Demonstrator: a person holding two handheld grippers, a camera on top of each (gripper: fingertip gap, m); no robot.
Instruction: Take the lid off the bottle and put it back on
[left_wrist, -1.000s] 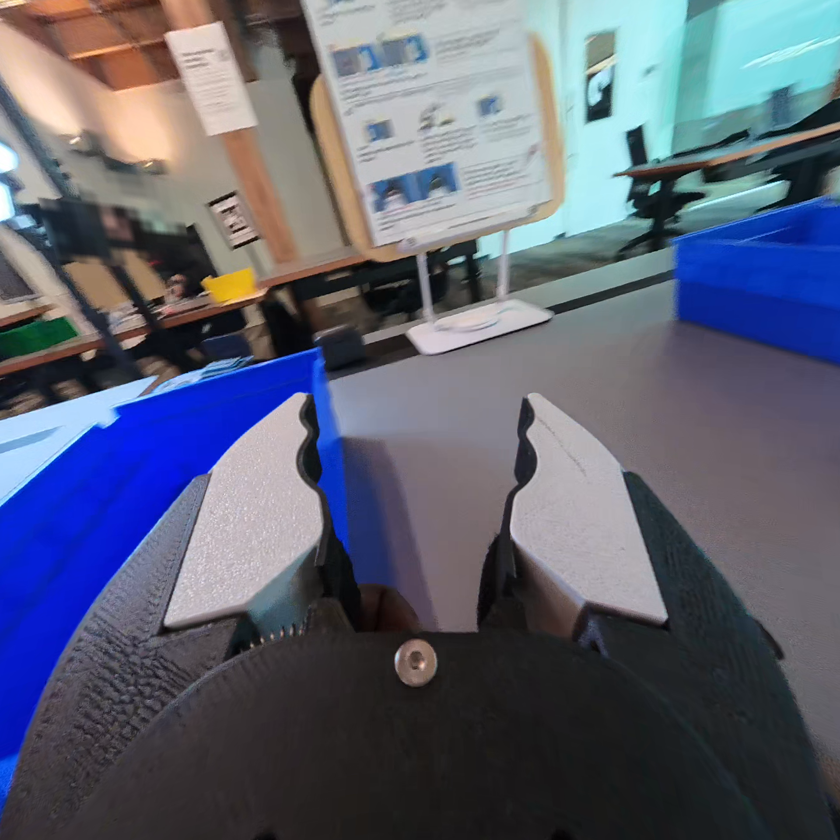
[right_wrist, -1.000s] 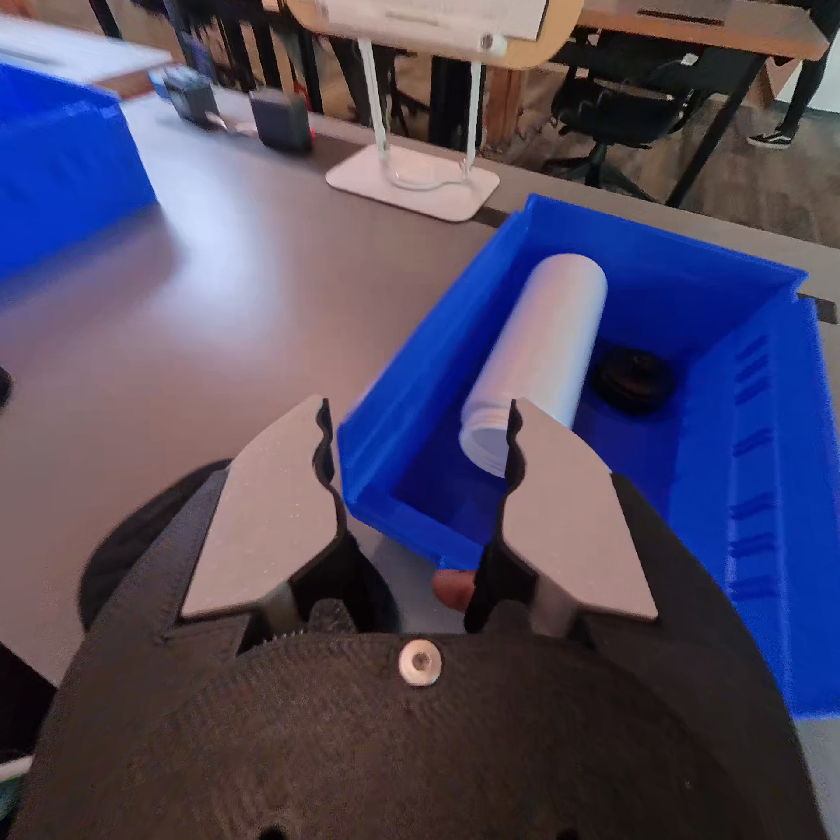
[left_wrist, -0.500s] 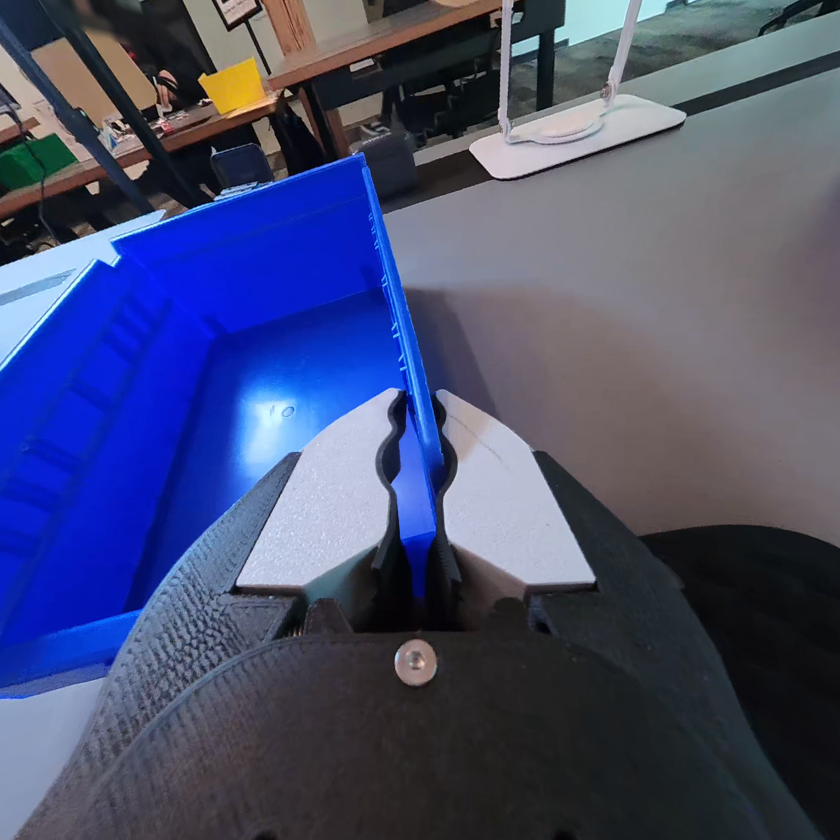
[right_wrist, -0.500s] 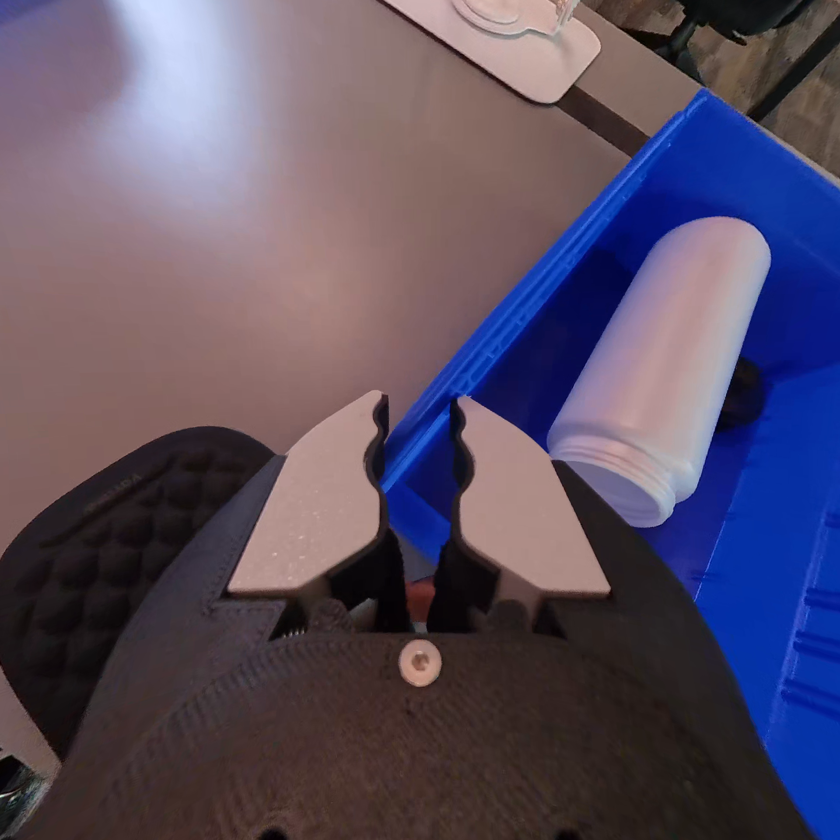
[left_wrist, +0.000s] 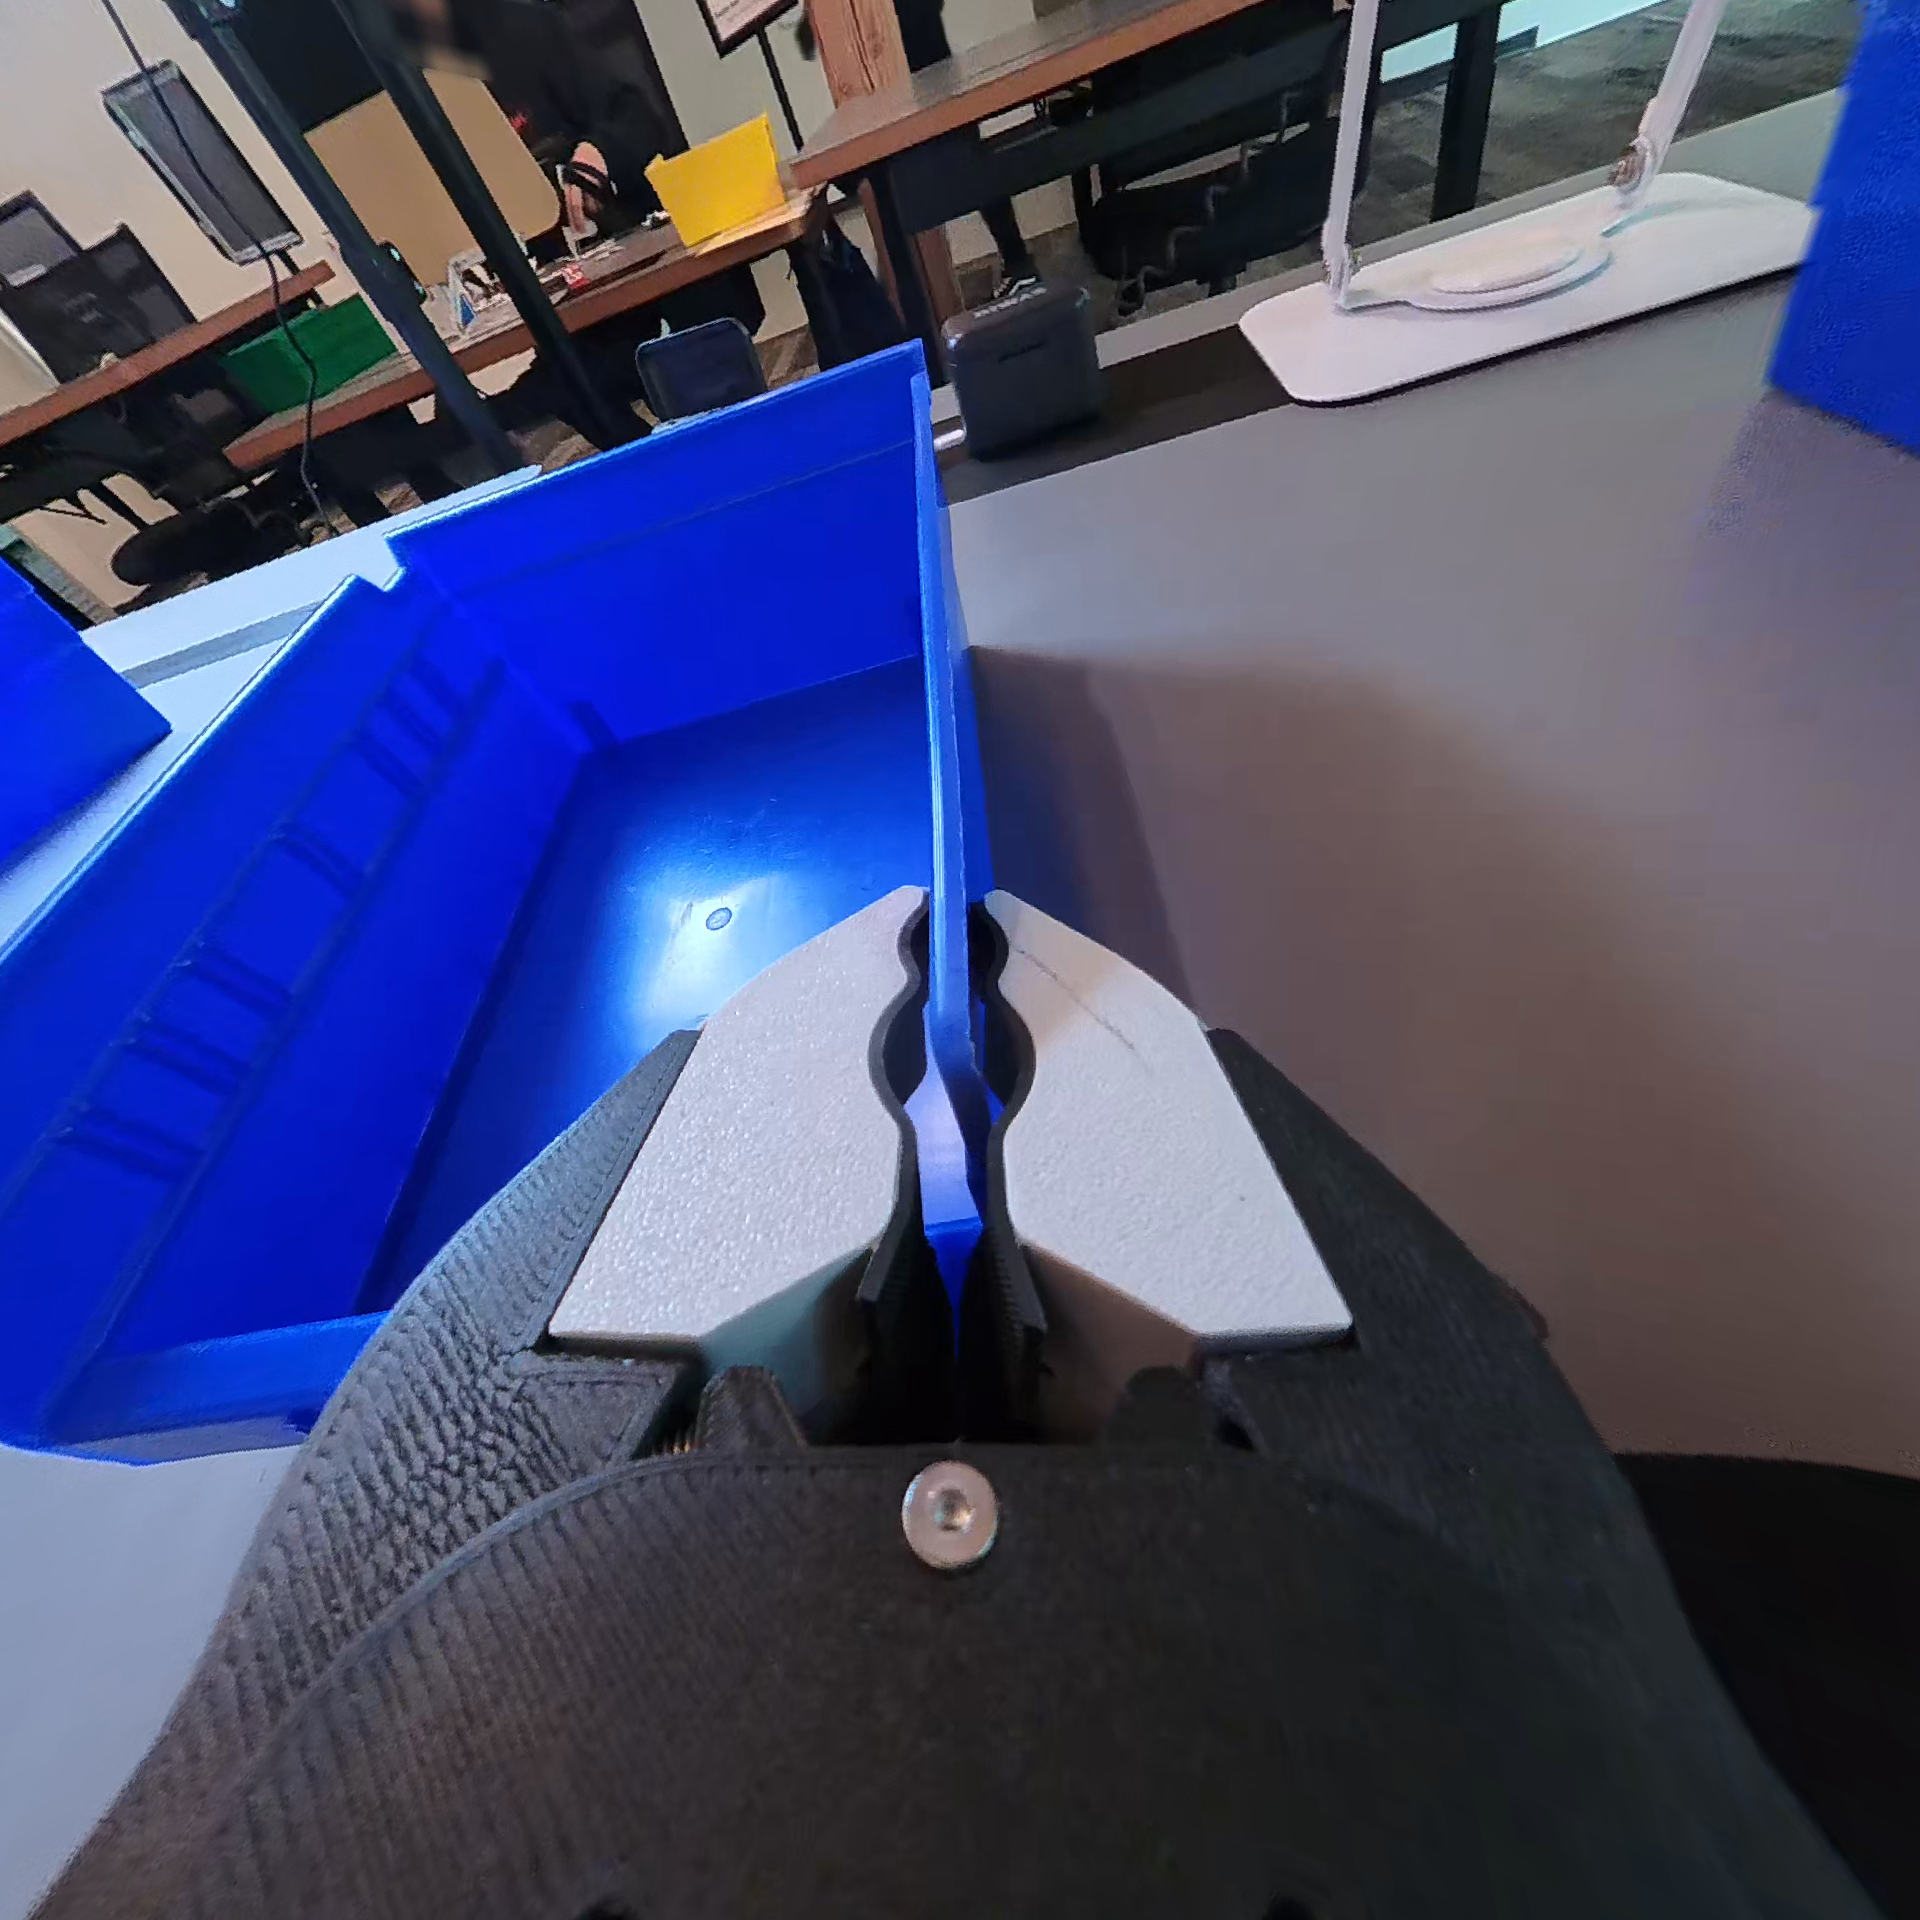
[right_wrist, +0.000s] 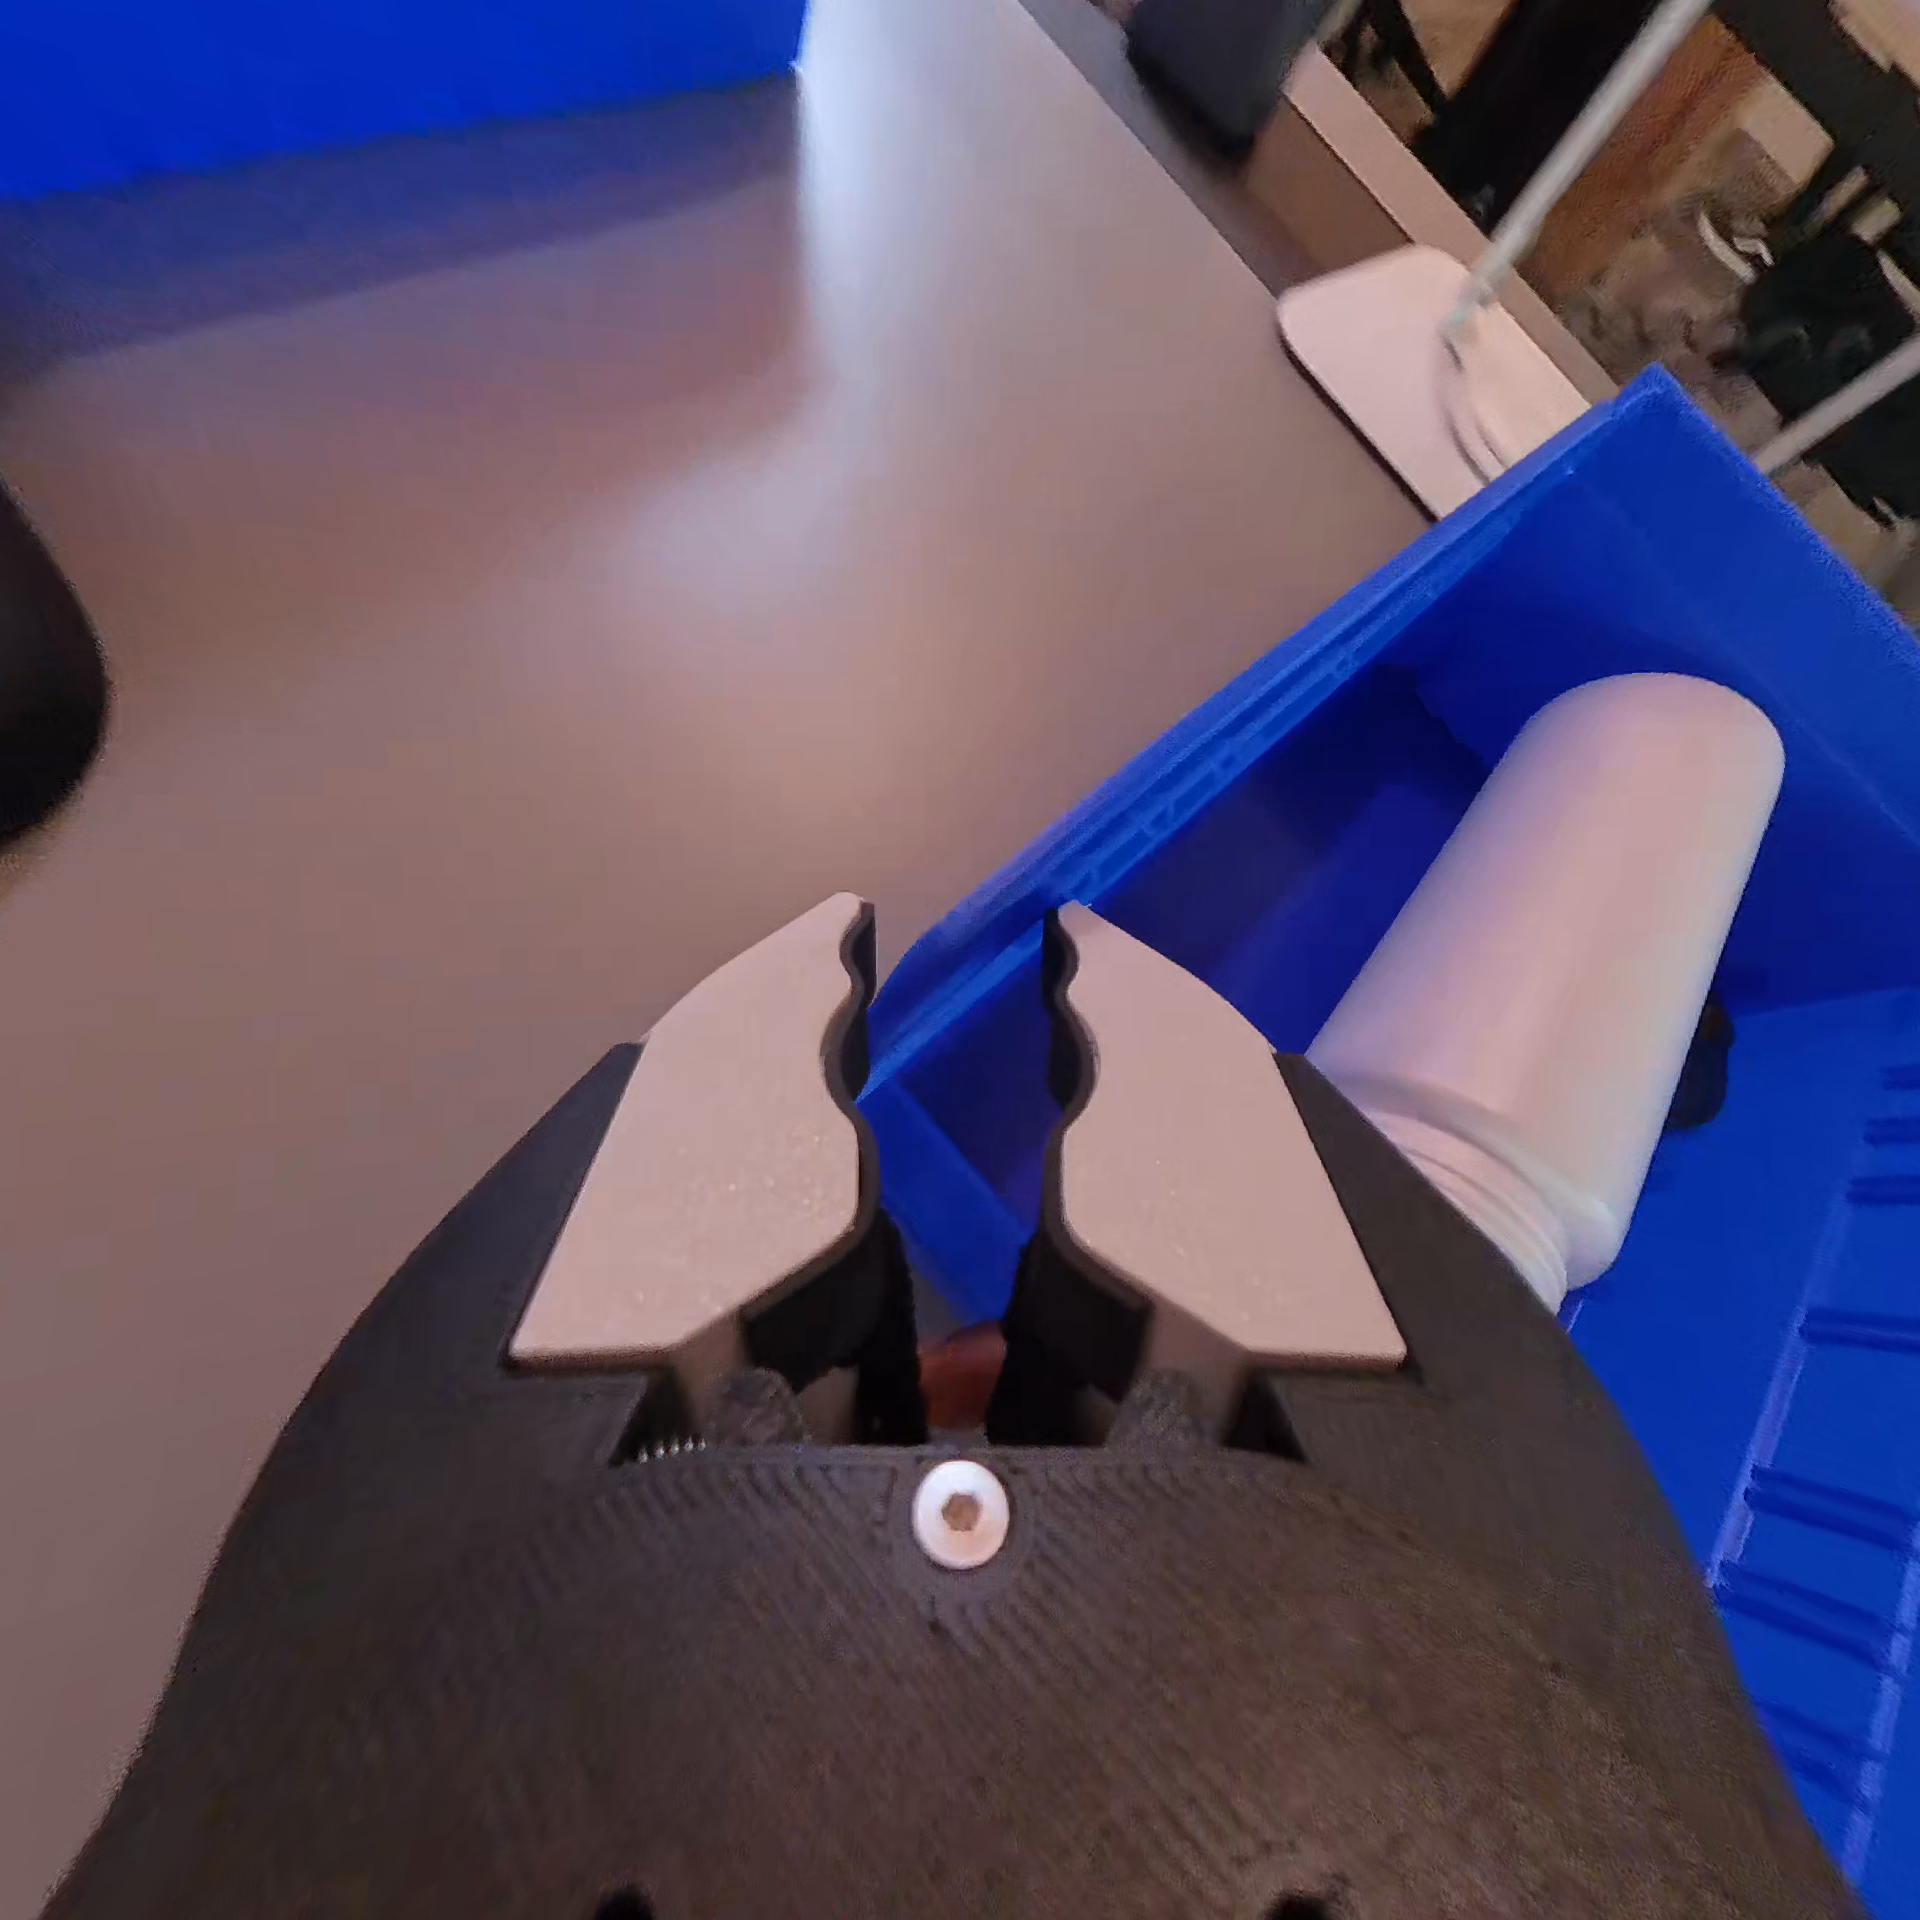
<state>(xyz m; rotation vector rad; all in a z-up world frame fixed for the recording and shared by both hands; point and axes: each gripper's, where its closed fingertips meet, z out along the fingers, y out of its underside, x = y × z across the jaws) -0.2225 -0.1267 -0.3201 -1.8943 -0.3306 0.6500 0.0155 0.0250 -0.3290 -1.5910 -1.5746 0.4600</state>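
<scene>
Left gripper (left_wrist: 951, 925) clamped on the right-hand wall of a blue bin (left_wrist: 665, 582), one finger inside, one outside, pads pressed flat against the plastic. Nothing seen on the visible part of that bin's glossy floor. Stood on a grey table (left_wrist: 1455, 779), with a white stand base (left_wrist: 1538, 291) and a small dark case (left_wrist: 1023, 374) near the far edge. Corner of another blue bin (left_wrist: 1860, 260) at the right margin.

Right gripper (right_wrist: 956, 925) astride the near corner of a second blue bin (right_wrist: 1558, 582), left finger outside the wall, right finger inside. Fingers narrowed but a gap left around the wall; firm contact could not be told. White bottle (right_wrist: 1558, 935) lay on its side in that bin, threaded neck open and turned toward the camera, base toward the far wall. Dark round shape (right_wrist: 1709, 1060) just past the bottle's flank, mostly hidden, likely the lid, off the bottle and on the bin floor. Same grey table (right_wrist: 520, 727) to the left, white stand base (right_wrist: 1392, 353) beyond the bin. Image soft with blur.
</scene>
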